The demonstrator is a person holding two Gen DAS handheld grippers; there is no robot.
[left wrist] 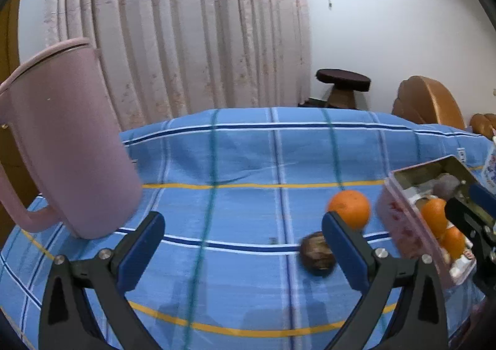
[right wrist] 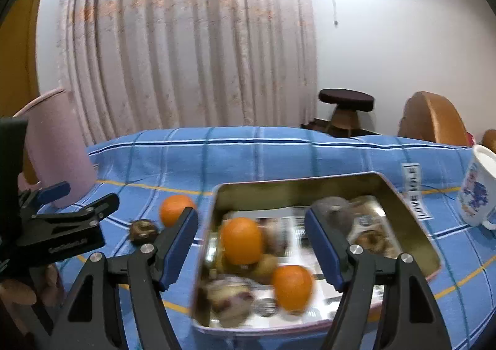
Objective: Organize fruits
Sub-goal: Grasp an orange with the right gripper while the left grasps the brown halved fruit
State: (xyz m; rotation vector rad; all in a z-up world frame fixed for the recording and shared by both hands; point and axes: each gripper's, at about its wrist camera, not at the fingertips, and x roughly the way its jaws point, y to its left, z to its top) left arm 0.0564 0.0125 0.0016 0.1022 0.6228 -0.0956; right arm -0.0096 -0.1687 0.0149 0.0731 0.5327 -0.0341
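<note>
The desk under its blue checked cloth with yellow and dark stripes (left wrist: pixel 235 163) carries a rectangular metal tin with a pale pink outer wall (right wrist: pixel 400 191), and most of the fruit lies inside it; two round oranges (right wrist: pixel 241 240) sit in the tin among several blurred brownish and purplish pieces, one orange towards the left of the tin and the other nearer the front rim; a third loose round orange (left wrist: pixel 349 208) rests on the cloth just left of the tin, with a small dark brown wrinkled fruit (left wrist: pixel 316 253) close in front of it; the left gripper (left wrist: pixel 243 249) hangs over bare cloth, its black jaws with blue pads spread wide and pinching nothing, its right-hand pad just beside the loose orange and the brown fruit in that view; the right gripper (right wrist: pixel 251 249) hovers above the tin, its jaws likewise spread with no pad pressing on anything, the left-hand orange showing between them; a tall pale pink plastic jug with a handle (left wrist: pixel 65 139) stands at the left edge of the desk, and a white mug with a blue print (right wrist: pixel 477 191) stands on the cloth to the right of the tin.
</note>
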